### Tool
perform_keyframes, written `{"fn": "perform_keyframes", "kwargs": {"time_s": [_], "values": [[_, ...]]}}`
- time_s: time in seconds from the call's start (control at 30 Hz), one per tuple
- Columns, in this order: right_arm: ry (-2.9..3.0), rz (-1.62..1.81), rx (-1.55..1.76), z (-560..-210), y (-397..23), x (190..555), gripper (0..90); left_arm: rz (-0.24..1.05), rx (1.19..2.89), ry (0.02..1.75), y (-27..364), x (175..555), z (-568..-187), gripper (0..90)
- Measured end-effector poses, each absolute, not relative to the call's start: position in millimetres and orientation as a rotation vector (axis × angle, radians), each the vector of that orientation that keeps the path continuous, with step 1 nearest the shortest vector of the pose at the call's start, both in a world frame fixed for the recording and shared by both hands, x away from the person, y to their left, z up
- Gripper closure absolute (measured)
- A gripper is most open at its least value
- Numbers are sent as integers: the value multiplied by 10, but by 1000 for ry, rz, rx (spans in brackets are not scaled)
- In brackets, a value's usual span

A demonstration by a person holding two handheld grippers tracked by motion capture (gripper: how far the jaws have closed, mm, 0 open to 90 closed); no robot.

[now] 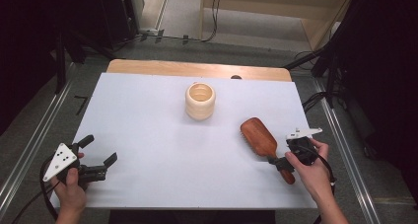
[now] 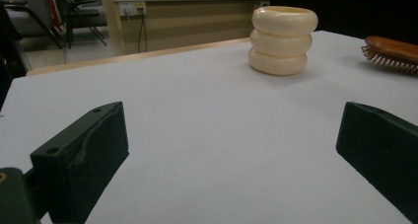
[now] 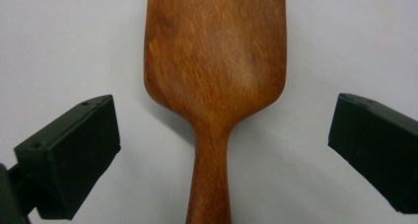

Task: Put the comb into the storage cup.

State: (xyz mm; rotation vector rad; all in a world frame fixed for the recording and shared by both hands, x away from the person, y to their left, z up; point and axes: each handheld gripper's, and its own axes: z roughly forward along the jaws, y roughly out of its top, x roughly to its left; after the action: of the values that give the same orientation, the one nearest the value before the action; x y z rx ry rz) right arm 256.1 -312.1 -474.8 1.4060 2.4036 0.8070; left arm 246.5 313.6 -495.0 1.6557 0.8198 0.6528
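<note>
White table (image 1: 148, 135), wooden hairbrush (image 3: 215, 61) handle between spread right gripper (image 3: 224, 150) jaws, untouched, left gripper (image 2: 231, 155) spread.

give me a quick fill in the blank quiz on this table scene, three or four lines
1. The brown wooden paddle hairbrush lies with its bristles facing ____.
2. The right gripper has its fingers ____ on either side of the brush handle.
3. The cream ribbed ring-stacked cup stands ____ on the white table sheet.
4. The left gripper holds ____.

Missing words: down; open; upright; nothing
</note>
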Motion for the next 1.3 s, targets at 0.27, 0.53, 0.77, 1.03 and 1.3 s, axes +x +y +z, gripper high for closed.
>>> {"fn": "perform_keyframes", "kwargs": {"time_s": [0.27,0.53,0.77,1.03,1.3], "values": [[2479,750,1400,-4838,-3064,2598,0,650,1660,818,3130,2469,-4952,0],[2492,701,1438,-4913,-3014,2622,125,649,1660,820,3131,2471,-4953,0],[2487,663,1437,-4951,-2986,2634,283,646,1664,823,3132,2473,-4953,0],[2460,615,1443,-4986,-2948,2622,479,645,1663,823,3132,2473,-4954,0],[2464,592,1459,-4968,-2957,2607,571,655,1660,830,3129,2470,-4954,36]]}}
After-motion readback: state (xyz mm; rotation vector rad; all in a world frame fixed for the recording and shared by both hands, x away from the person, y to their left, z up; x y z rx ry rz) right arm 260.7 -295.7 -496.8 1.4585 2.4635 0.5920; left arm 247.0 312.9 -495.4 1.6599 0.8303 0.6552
